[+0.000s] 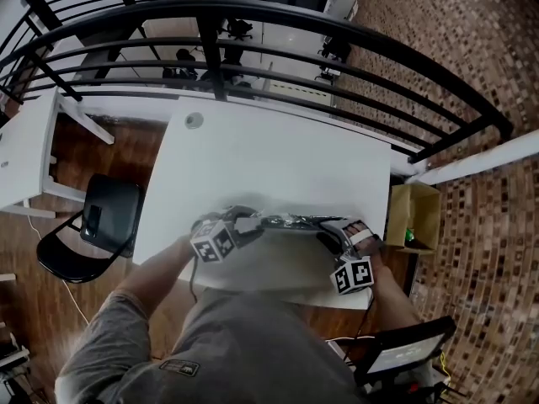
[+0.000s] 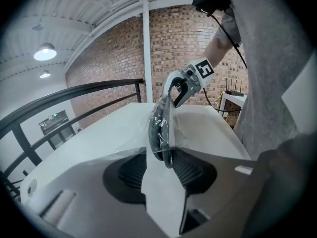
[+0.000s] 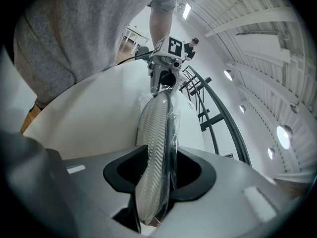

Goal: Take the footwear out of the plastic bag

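While over table [image 1: 269, 158], footwear [image 3: 151, 148] hangs bagged

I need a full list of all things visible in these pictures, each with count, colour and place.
white rectangular table: 1, white, centre.
clear plastic bag: 1, transparent, near table edge, between both tongs.
dark footwear with grey ribbed sole: 1 visible, dark and grey, inside the bag.
black metal railing: 1, black, beyond the table.
black chair: 1, black, left of the table.
brown cardboard box: 1, brown, right of the table.
small white side table: 1, white, far left.
left tongs: 1, grey, jaws opening, bag end between them.
right tongs: 1, grey, jaws closing on the bagged footwear.
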Available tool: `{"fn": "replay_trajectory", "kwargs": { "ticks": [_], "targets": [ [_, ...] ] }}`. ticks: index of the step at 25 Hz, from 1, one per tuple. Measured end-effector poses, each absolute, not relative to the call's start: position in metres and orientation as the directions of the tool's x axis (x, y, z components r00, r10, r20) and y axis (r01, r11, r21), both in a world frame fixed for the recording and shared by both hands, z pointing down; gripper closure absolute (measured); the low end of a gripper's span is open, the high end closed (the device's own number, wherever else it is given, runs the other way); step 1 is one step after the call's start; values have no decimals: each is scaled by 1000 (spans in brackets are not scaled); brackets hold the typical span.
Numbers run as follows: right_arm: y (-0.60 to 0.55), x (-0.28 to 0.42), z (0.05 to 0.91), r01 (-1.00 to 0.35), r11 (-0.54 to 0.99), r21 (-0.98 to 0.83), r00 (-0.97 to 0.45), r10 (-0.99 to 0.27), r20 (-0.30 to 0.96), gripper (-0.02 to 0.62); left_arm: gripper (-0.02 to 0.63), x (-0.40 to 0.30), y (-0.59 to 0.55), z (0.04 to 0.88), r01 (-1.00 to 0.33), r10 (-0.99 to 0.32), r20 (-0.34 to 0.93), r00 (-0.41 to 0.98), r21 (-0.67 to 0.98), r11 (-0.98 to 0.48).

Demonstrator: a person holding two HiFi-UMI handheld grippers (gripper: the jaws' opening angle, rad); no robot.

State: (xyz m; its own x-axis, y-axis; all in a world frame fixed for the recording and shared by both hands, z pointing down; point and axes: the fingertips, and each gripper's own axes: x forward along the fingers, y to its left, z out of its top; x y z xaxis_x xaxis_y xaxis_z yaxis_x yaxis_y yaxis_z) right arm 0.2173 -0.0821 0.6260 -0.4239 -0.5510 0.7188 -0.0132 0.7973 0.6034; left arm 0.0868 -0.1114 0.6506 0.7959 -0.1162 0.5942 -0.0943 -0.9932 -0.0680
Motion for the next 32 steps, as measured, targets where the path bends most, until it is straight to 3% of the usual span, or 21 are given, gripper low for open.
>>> {"fn": "replay_trajectory", "kwargs": {
  "ticks": [12,19,25,30,32],
  "targets": [
    [-79,217,625,-23,823,568,-435,-520,735,434,490,99,-109,653,-70,-122,605,787,-110,-992],
    [-74,238,610,-75,882,465,-453,-446,772,373,506,98,-109,654,-88,-142,606,783,-117,-989],
    [-79,290,602,-141,923,358,-374,-385,844,322,511,95,-111,655,-90,-153,608,779,-133,-987],
    [-80,326,615,-185,943,278,-293,-323,900,322,512,93,-115,657,-86,-162,613,774,-151,-985],
    [-81,326,618,-192,945,264,-289,-312,905,354,512,91,-115,656,-86,-164,615,771,-156,-984]
  ]
}}
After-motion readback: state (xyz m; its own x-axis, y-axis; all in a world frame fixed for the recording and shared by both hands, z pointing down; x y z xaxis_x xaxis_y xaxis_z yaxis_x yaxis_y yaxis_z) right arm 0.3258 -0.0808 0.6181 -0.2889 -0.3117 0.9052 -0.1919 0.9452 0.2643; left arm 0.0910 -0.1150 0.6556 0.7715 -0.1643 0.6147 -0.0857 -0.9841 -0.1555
